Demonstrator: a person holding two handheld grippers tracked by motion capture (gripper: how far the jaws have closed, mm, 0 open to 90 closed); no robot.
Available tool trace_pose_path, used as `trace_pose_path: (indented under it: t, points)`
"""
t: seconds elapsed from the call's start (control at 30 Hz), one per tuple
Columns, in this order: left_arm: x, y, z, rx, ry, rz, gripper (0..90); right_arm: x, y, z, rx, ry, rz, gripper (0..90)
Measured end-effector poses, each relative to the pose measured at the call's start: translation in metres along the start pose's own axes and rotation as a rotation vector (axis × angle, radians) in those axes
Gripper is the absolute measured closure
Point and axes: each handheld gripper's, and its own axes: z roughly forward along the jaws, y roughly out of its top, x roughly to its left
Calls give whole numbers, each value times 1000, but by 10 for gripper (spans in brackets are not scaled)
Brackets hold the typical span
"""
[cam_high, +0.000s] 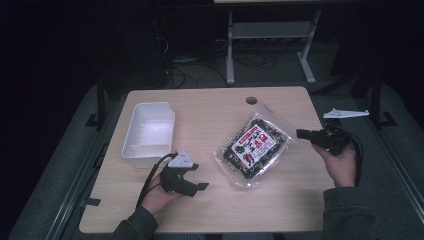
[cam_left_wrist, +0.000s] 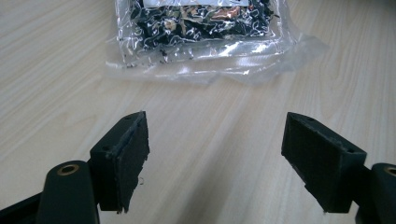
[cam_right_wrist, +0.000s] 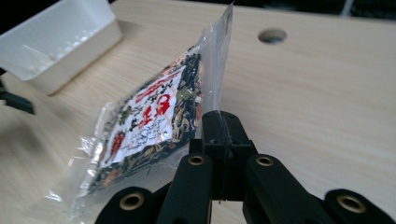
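Tabletop: right gripper apparently pinches packet edge; left gripper nearby.

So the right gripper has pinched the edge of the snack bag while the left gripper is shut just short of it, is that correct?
Not quite: the left gripper is open, its jaws wide apart over bare table, as the left gripper view shows. The rest holds: the right gripper is pinched on the clear edge of the snack bag.
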Motion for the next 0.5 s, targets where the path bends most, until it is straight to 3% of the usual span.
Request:
trace_pose_path:
  t: [0.03, 0.27, 0.5]
  points:
    - [0, 1, 0, -3, -2, -6, 226, 0, 0, 0, 0, 0, 0, 900]
    - [8, 6, 0, -29, -7, -26, 225, 35, 30, -11, -30, 76, -100, 900]
    - [19, 15, 1, -53, -22, -48, 228, 58, 45, -16, -34, 137, -174, 900]
